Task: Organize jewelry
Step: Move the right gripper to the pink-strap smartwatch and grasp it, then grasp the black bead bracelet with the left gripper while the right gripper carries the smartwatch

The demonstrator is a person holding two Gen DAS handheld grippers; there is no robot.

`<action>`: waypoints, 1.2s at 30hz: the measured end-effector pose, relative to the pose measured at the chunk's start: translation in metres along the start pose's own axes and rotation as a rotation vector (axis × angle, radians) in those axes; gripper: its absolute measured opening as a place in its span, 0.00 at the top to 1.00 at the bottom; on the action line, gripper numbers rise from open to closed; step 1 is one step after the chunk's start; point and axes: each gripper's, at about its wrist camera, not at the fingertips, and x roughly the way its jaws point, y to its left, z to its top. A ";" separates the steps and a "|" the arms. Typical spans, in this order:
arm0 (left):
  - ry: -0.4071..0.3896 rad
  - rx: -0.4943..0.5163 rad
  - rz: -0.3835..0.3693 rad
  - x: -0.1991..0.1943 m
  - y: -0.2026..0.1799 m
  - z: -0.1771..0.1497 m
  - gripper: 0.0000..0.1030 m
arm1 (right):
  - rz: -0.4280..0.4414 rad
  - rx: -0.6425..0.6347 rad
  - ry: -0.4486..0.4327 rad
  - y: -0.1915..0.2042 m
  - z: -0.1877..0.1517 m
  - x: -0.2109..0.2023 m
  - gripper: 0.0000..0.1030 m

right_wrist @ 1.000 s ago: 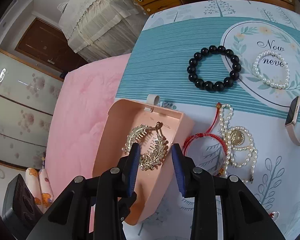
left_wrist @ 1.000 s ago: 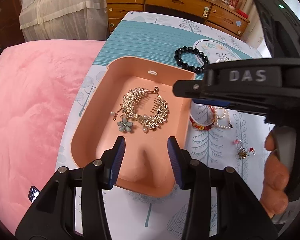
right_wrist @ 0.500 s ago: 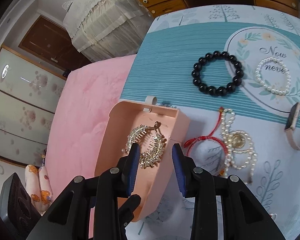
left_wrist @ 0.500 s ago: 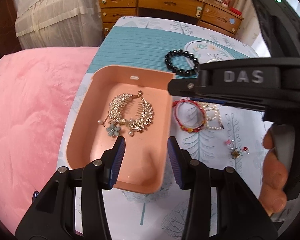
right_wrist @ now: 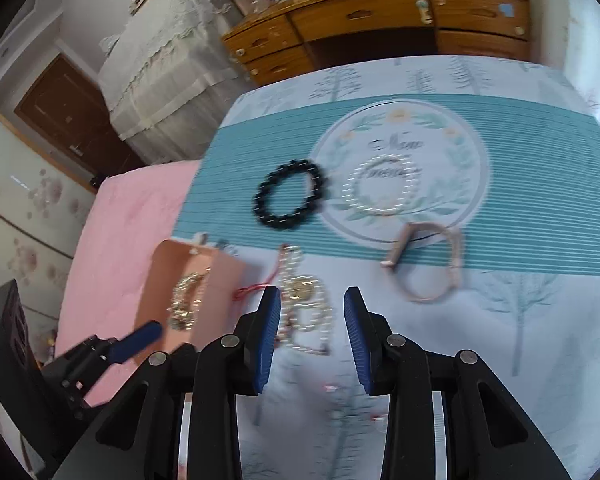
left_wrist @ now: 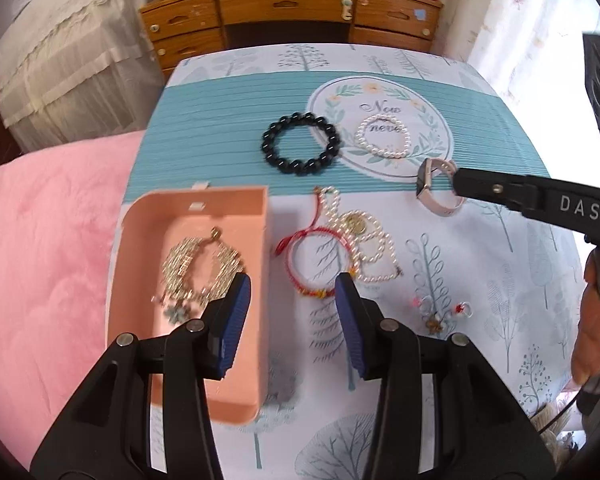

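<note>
Both tongs stand with their blue pads parted and nothing between them. From its own camera the left gripper point(left_wrist: 290, 312) hangs over the right wall of the peach tray point(left_wrist: 260, 360), one pad above the tray and the other above the tablecloth point(left_wrist: 480, 280). The right gripper point(right_wrist: 311, 328), seen from its own blurred camera, hovers above the tangled pearl necklace point(right_wrist: 306, 304) with its gold coin pendant; a hand point(left_wrist: 588, 328) holds its handle at the right edge of the left view.

Inside the tray lies a gold leaf-shaped hair comb point(left_wrist: 198, 268) with a small pale blue flower at its near end. Just right of the tray, on the tree-printed cloth, a red cord bracelet point(left_wrist: 312, 264) overlaps the pearl necklace. Nearer, to the right, sits a small pair of earrings point(left_wrist: 440, 312) with red and pink bits.

Farther back, a pink-banded watch point(left_wrist: 436, 192) lies at the edge of the teal stripe. Beyond it a black bead bracelet point(left_wrist: 300, 144) and a white pearl bracelet point(left_wrist: 384, 136) lie side by side, apart, the pearl one on the round printed wreath. A wooden dresser point(left_wrist: 292, 12) stands behind the table, and a pink quilt point(left_wrist: 40, 260) lies at left.
</note>
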 end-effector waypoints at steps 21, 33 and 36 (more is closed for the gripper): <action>0.188 0.108 -0.059 0.124 -0.026 0.142 0.61 | -0.094 0.110 0.152 -0.089 0.036 0.056 0.79; 0.242 0.144 -0.023 0.165 -0.043 0.154 0.88 | -0.117 0.093 0.156 -0.087 0.026 0.065 0.90; 0.231 0.183 0.007 0.164 -0.049 0.151 0.88 | -0.101 0.105 0.155 -0.091 0.022 0.061 0.90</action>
